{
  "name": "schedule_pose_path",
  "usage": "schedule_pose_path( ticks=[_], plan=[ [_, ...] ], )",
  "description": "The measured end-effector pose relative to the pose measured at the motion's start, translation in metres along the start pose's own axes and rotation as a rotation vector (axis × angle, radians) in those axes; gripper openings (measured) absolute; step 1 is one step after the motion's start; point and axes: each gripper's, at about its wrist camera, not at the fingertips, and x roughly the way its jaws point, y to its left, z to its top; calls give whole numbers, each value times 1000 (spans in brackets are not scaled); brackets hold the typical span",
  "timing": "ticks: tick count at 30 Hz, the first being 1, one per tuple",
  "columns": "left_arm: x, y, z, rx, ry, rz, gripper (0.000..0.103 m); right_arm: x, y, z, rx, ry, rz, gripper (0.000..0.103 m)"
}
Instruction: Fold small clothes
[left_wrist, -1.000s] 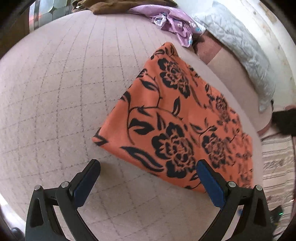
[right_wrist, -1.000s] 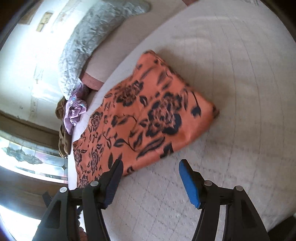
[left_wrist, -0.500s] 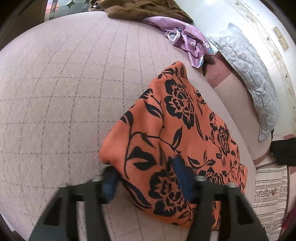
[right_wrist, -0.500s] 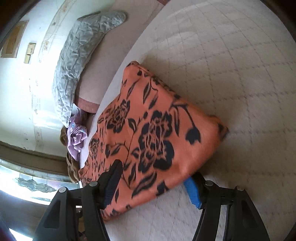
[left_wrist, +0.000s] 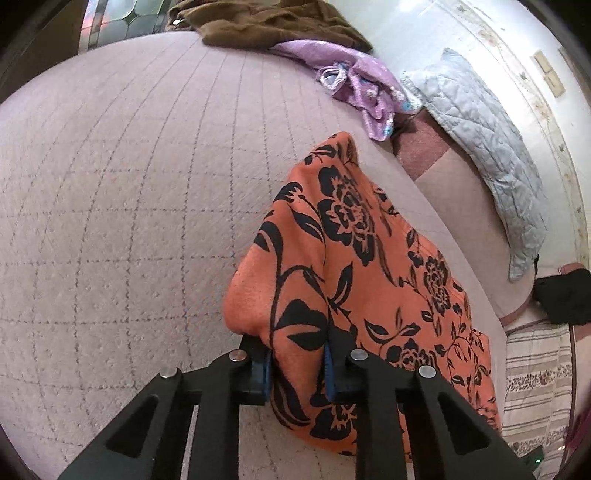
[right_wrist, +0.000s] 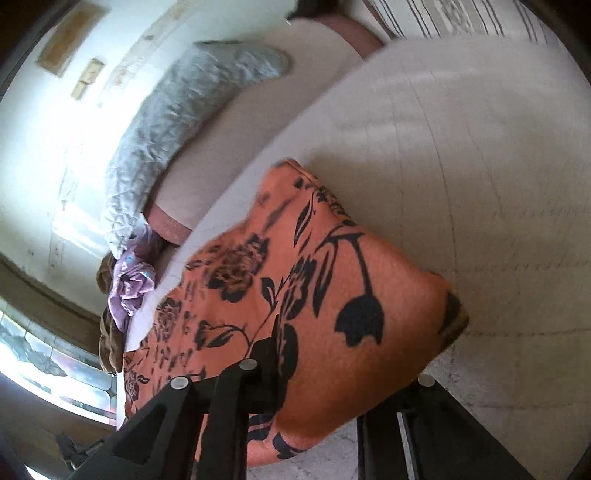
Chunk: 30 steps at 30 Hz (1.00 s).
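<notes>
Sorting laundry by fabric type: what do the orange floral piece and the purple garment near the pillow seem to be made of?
The orange floral piece looks like a soft, matte knit or fleece: its surface shows a fine fuzzy nap and it bends in thick, rounded folds. The purple garment looks thinner, perhaps satin or a synthetic: it catches light with a slight sheen and bunches into small, tight creases.

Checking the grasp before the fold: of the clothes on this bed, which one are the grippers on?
The orange cloth with black flowers: the left gripper is closing on its near corner. The purple garment and the brown one lie untouched at the far edge.
</notes>
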Motion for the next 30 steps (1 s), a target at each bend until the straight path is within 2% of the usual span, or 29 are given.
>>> schedule_pose_path(
  ticks=[5, 11, 13, 15, 17, 21, 23, 24, 25, 28, 30],
  plan=[
    [-19, -6, -9, 61, -8, -22, 21, -31, 22, -5, -122, -78, -38, 15],
    [-26, -9, -39, 110, 66, -48, 21, -67, 0, -1, -83, -81, -90, 14],
    [-23, -9, -53, 148, 103, -13, 23, -70, -19, 1, -27, -44, -111, 14],
    [-24, -8, -56, 171, 100, 13, 28, -58, -41, 2, 70, 62, -111, 15],
    [-30, -8, -50, 173, 102, 10, 35, -45, -55, 0, 147, 135, -124, 20],
    [-50, 1, -37, 137, 61, -11, 44, -46, -61, 3, 226, 135, -69, 29],
    [-60, 3, -37, 164, 22, 44, 48, -48, -60, 3, 225, 126, -53, 43],
    [-68, 4, -35, 180, -37, 104, 49, -49, -62, 2, 232, 114, -49, 63],
    [-73, 4, -33, 193, -74, 137, 50, -53, -63, 1, 243, 97, -45, 70],
    [-89, 5, -26, 254, -176, 202, 60, -53, -69, -1, 267, 77, -46, 70],
    [-78, 0, -27, 320, -159, 247, 64, -49, -69, -2, 259, 69, -51, 70]
  ],
)
